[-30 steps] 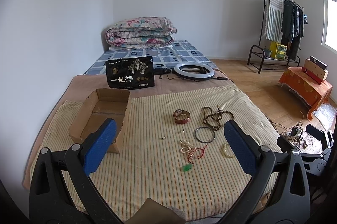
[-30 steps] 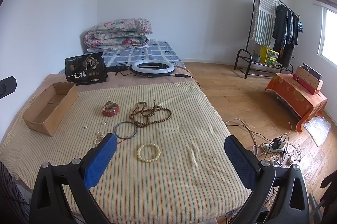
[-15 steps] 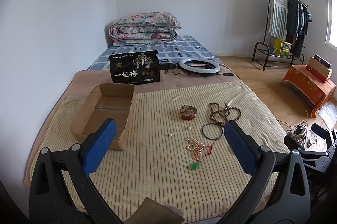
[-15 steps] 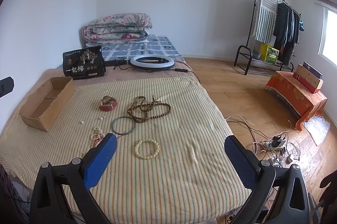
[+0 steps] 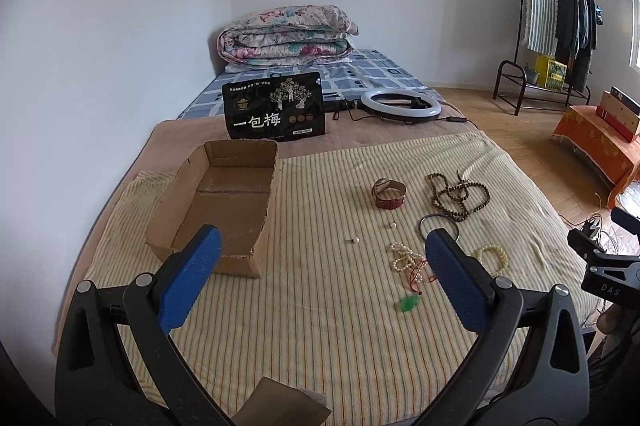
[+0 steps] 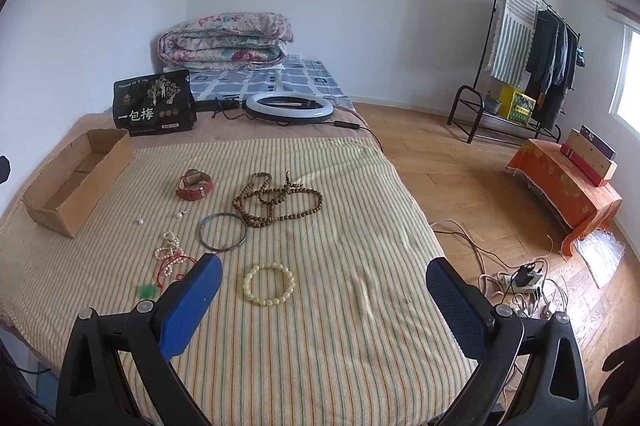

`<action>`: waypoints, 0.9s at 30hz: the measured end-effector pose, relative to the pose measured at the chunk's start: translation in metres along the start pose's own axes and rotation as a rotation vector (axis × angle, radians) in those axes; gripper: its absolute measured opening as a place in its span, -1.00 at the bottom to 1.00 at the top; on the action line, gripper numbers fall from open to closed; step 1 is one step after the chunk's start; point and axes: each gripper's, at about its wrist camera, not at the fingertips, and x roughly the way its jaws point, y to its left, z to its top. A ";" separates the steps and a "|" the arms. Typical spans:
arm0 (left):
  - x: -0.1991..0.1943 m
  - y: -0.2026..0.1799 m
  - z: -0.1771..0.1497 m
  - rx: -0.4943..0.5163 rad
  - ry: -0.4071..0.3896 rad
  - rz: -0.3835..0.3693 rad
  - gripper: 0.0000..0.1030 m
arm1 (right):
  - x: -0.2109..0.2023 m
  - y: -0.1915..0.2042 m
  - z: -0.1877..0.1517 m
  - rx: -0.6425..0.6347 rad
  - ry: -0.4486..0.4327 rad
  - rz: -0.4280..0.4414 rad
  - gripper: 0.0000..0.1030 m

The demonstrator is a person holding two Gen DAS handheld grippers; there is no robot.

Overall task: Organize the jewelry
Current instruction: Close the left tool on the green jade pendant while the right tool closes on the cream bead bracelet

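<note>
Left gripper [image 5: 320, 278]: jaws wide open, holding nothing, up above the striped blanket [image 5: 304, 338].
Right gripper [image 6: 324, 296]: jaws wide open too, empty, just past the cream bead bracelet [image 6: 269, 284].
Pearl string and red cord with green charm [image 6: 170, 262]: all tangled; could drag along together if only one gets pinched.
Thin dark bangle [image 6: 223, 231]: flat on soft cloth; could slip out, or cloth gets pinched instead.
Two tiny pearls [image 6: 140, 221]: easy to miss or knock away.
Brown bead necklace [image 6: 276, 200]: long loops; could hang and snag.
Red watch [image 6: 195, 185]: beside the necklace.
Cardboard box [image 5: 220, 202]: far left, empty; light, could tip if bumped.
</note>
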 end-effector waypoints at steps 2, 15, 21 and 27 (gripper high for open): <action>0.008 0.001 -0.002 0.000 0.020 -0.008 1.00 | 0.008 0.000 0.000 -0.010 0.001 0.016 0.99; 0.078 -0.018 -0.019 0.071 0.160 -0.096 0.69 | 0.073 0.006 -0.015 -0.050 0.097 0.067 0.97; 0.105 -0.027 -0.034 0.091 0.237 -0.184 0.50 | 0.093 0.003 -0.018 0.001 0.162 0.115 0.94; 0.119 -0.042 -0.056 0.110 0.310 -0.290 0.29 | 0.102 0.010 -0.022 -0.009 0.190 0.157 0.90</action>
